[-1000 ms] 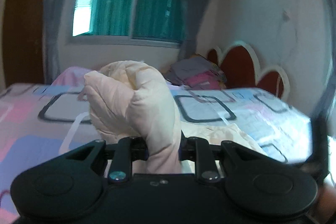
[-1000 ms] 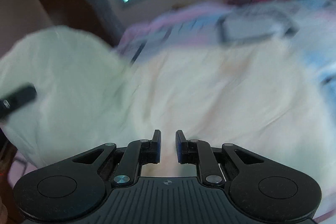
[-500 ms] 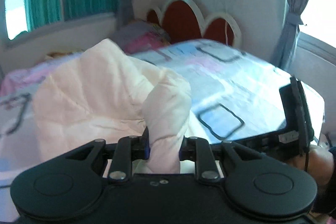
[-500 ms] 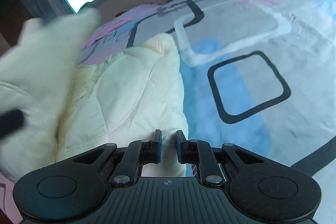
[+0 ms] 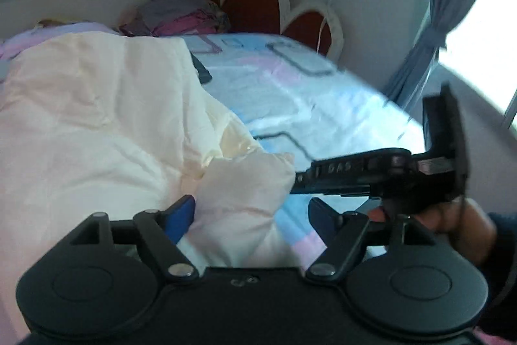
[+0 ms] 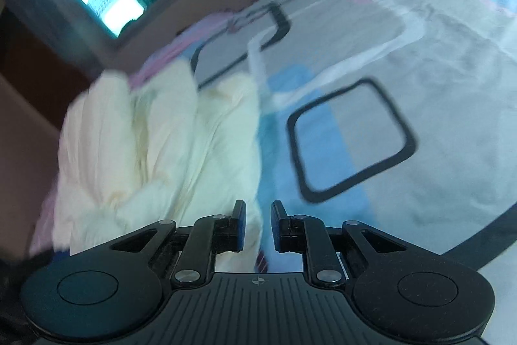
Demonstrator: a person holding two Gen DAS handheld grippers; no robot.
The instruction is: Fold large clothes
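A large cream quilted garment (image 5: 97,125) lies bunched on the patterned bed; it also shows in the right wrist view (image 6: 155,144). My left gripper (image 5: 252,215) is open, its jaws spread wide, with a loose corner of the garment (image 5: 248,183) lying between them. My right gripper (image 6: 257,225) is nearly shut with a narrow gap, empty, low over the bed at the garment's right edge. The right gripper's body (image 5: 371,173) shows from the side in the left wrist view, just right of the corner.
The bed sheet (image 6: 404,80) has blue, pink and grey squares. A pile of folded clothes (image 5: 181,18) sits by the red headboard (image 5: 255,2). Curtains and windows stand behind and to the right.
My left gripper has opened and let go of the garment corner, which has dropped onto the bed. The garment has settled lower. My right gripper has stayed narrow.
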